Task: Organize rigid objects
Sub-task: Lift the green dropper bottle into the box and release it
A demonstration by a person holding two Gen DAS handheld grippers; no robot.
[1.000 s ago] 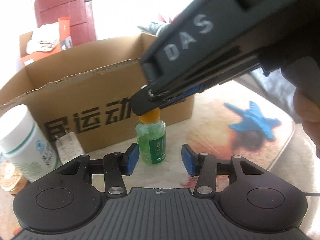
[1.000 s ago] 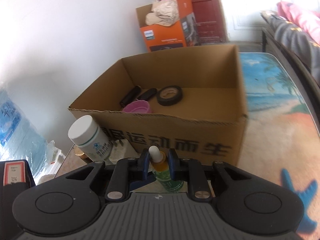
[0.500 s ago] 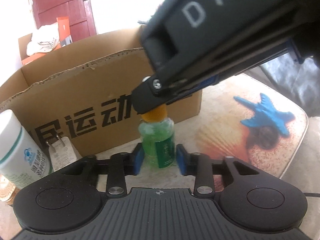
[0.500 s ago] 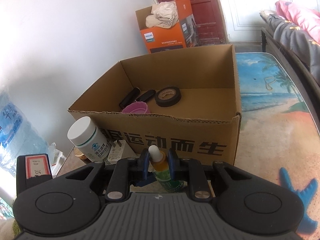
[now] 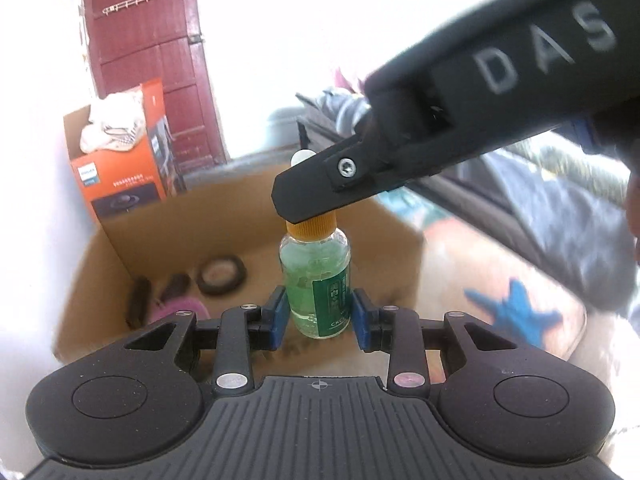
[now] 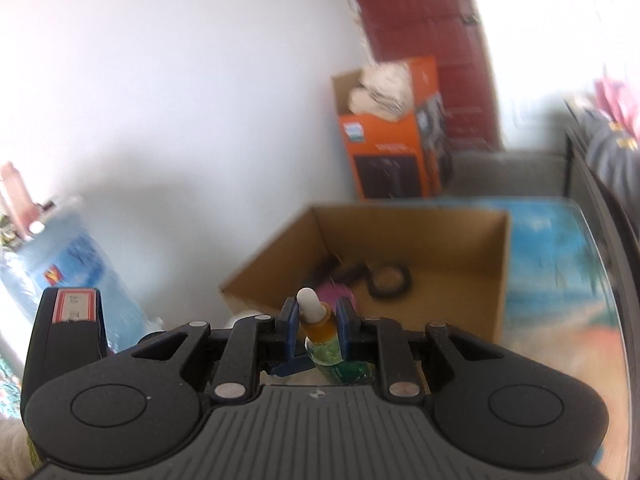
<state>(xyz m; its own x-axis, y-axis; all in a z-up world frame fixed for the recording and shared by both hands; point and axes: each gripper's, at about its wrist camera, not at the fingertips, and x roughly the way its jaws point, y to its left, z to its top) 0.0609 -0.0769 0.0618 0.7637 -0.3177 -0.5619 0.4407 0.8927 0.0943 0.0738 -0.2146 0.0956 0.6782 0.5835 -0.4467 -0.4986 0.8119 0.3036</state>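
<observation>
A small green dropper bottle [image 5: 316, 280] with an orange collar and white bulb is held in the air above the near edge of the open cardboard box [image 5: 112, 240]. My right gripper [image 6: 318, 320] is shut on its orange neck [image 6: 318, 326]. My left gripper [image 5: 319, 316] has its blue pads on both sides of the bottle's body, touching or nearly so. In the left wrist view the right gripper's black finger [image 5: 320, 188] covers the cap. The box [image 6: 460, 240] holds a black tape roll [image 6: 390, 280], dark pieces and a pink lid [image 6: 338, 292].
An orange carton [image 6: 392, 148] with cloth on top stands against the red door behind the box. A blue water bottle pack [image 6: 72, 256] is at the left. The beach-print mat [image 6: 560, 280] covers the table to the right, with a blue starfish print [image 5: 516, 316].
Both grippers have lifted the bottle from the table in front of the box to above the box's rim. The white jar and plug have dropped out of view.
</observation>
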